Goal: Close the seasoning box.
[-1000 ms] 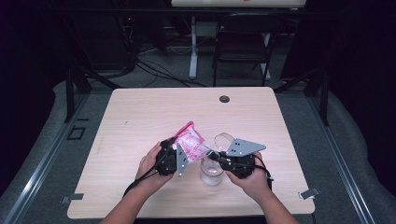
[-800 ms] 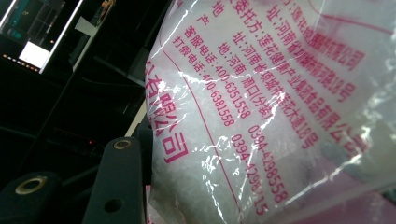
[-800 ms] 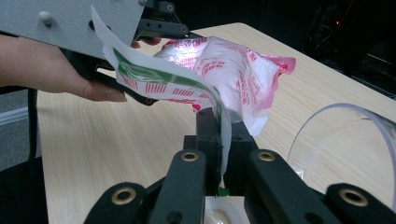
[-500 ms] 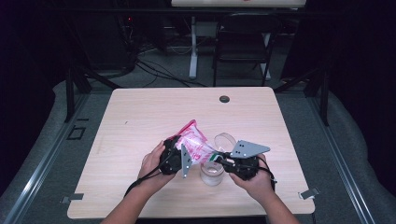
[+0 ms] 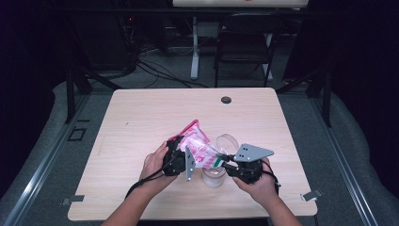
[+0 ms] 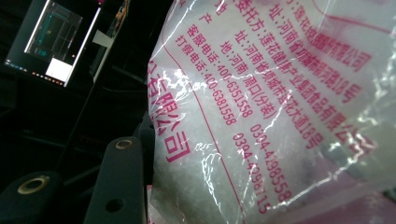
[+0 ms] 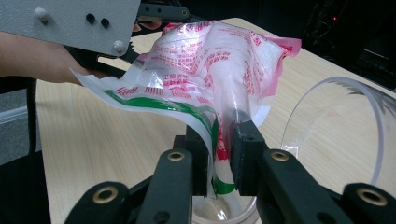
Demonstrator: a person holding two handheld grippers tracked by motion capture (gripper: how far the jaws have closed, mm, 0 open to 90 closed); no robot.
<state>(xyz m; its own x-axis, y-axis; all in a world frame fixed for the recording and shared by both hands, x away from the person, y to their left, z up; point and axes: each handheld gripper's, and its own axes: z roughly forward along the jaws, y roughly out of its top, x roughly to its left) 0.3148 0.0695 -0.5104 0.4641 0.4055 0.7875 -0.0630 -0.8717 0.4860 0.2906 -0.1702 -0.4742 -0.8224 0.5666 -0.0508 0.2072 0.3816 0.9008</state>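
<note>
the right gripper [image 7: 219, 156] has the bag's green-and-red printed edge between its two black pads; its jaws have just been opening, and in the right gripper view a narrow gap shows beside the film, so the pads look eased off rather than pressing; the thin plastic hangs between them; the left gripper [image 5: 181, 160] holds the other side of the bag [image 5: 200, 146], and in the left gripper view the bag's printed face lies right against its jaw, the crumpled film bulging past it, so it grips the bag; the bag, clear plastic with pink print and white grains inside, is lifted off the tabletop and stretched between the two grippers, its pink corner pointing up and away from the person; just below the right gripper's pads stands a clear jar [image 5: 214, 176], its open mouth under the bag's lower edge; a clear round lid [image 5: 227, 142] stands tilted right beside the jar, on its far side; jar, lid and both hands sit near the near edge of the tabletop [image 5: 141, 117], about midway between its left and right edges; a small dark round disc [image 5: 226, 100] lies well apart, close to the far edge
</note>
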